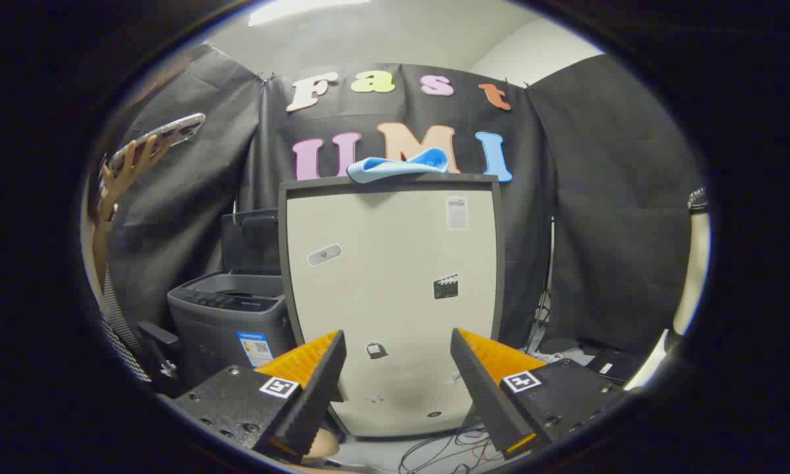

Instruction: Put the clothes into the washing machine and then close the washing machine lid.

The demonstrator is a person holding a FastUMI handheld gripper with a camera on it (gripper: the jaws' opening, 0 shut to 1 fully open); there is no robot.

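The tool (398, 388) sits nearest, its two fingers spread wide apart with nothing between them. Straight ahead, beyond the fingers, stands a tall beige panel (395, 296) with a dark rim. A blue cloth (398, 166) lies draped on the panel's top edge. The panel carries a few small stickers and a white label near its upper right corner; the print is too small to read.

Left of the panel and partly hidden by it stands the grey washer (227, 322), its lid (253, 240) raised upright at the back. What is inside the tub cannot be seen. A blue and white label (255, 347) is on its front, unreadable.

Cables (447, 451) trail on the floor below the panel. Far left, a raised hand (128, 164) holds a phone (171, 133).
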